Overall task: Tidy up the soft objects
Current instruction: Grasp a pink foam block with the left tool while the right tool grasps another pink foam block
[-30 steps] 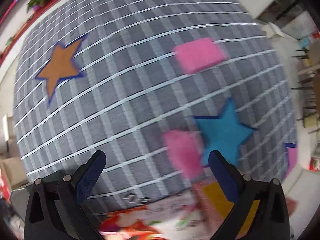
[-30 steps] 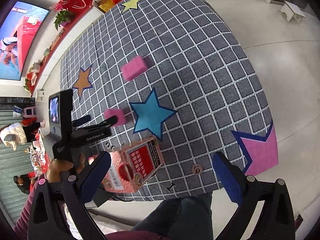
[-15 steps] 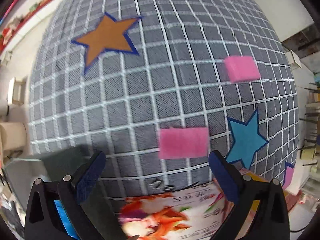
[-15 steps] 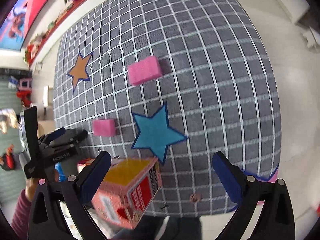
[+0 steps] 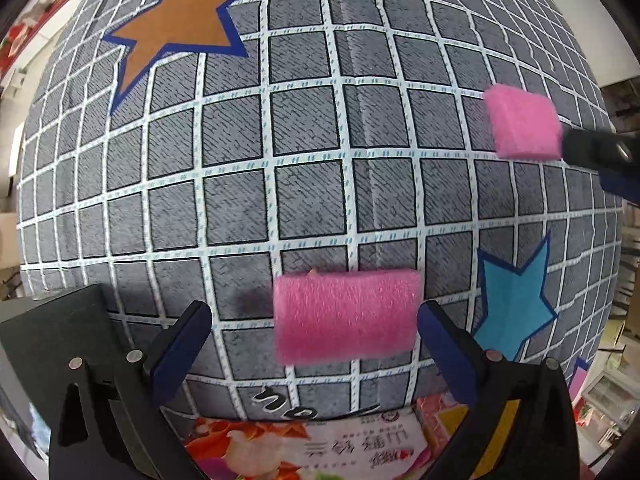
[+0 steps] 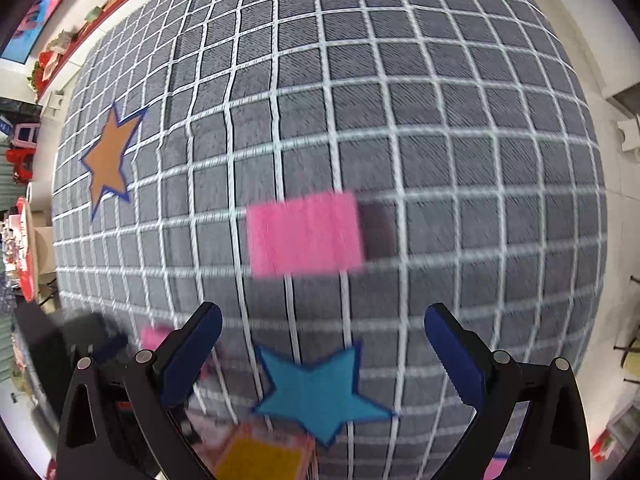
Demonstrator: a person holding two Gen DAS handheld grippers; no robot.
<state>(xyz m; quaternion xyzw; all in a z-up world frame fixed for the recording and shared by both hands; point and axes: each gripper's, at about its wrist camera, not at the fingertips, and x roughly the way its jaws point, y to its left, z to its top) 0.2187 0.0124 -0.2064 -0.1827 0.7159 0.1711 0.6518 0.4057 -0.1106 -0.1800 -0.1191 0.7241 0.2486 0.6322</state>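
Observation:
Two pink foam blocks lie on a grey checked rug. In the left wrist view the near block (image 5: 347, 316) lies between the tips of my open left gripper (image 5: 314, 330), closer to the right finger. The far block (image 5: 522, 126) sits at the upper right, with my right gripper's finger (image 5: 596, 150) just beside it. In the right wrist view the far block (image 6: 305, 233) lies ahead of my open, empty right gripper (image 6: 322, 332). The near block (image 6: 154, 338) and the left gripper show blurred at the lower left.
A printed cardboard box (image 5: 320, 446) stands at the rug's near edge, also in the right wrist view (image 6: 264, 456). The rug (image 5: 304, 184) carries an orange star (image 5: 176, 26) and a blue star (image 5: 514, 300). Shelves and furniture line the room's edges.
Both grippers have moved down and forward toward the rug. The left has closed in on the near pink block, the right on the far one. Both stay open.

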